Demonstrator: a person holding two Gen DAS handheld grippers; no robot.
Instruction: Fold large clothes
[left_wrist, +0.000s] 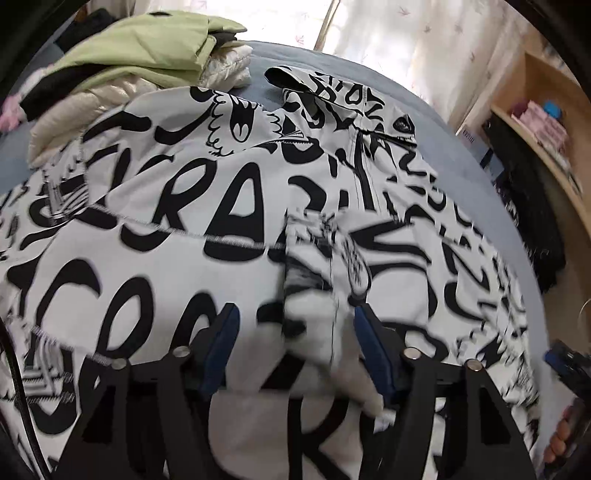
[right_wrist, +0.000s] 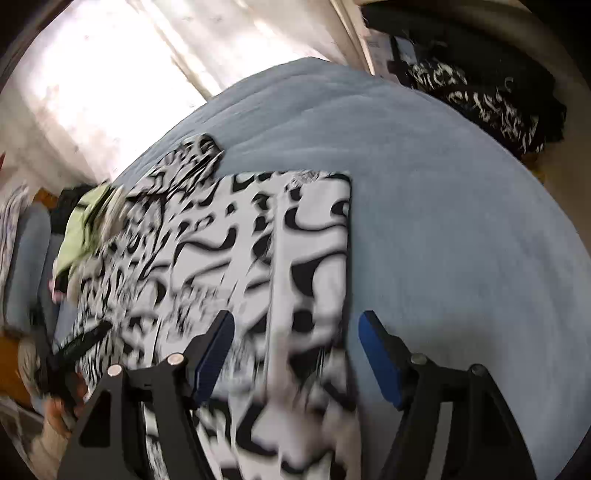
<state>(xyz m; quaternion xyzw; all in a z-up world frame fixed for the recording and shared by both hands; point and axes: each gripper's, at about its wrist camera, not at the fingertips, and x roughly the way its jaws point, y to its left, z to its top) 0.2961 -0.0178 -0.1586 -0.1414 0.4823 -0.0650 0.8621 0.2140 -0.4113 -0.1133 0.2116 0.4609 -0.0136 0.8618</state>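
1. Left wrist view first: we see our left tool (left_wrist: 295, 343) with its blue pads apart, hovering over the printed jacket (left_wrist: 229, 229). A blurred fold of cloth hangs loose between the pads, and neither pad presses on it.

2. Right wrist view: our right tool (right_wrist: 295, 350) also stands apart, nothing clamped. It sits over the jacket's straight right edge (right_wrist: 349, 258), with one pad above the print and the other above the bare bed (right_wrist: 461, 221).

3. We find the jacket spread across the middle of the bed. Its collar end (left_wrist: 317, 85) points toward the far edge by the curtain (left_wrist: 424, 44), and its near hem runs under both tools.

4. Handling, as we judge it: the cloth looks soft and fairly light, somewhat smooth, so it should drape and sag rather than hold a line. It could slip from a shallow pinch. Nothing about it seems fragile, though the zipper (left_wrist: 360, 162) may stiffen the middle.

5. We would take hold at the edges or corners, through both layers, well inside the hem.

6. Farther off, at the far left corner of the bed, lies a pile of clothes (left_wrist: 147, 62), green on top. It sits just beside the jacket's shoulder, perhaps touching.

7. Beyond the right edge of the bed, a wooden shelf (left_wrist: 535, 122) stands by the wall.
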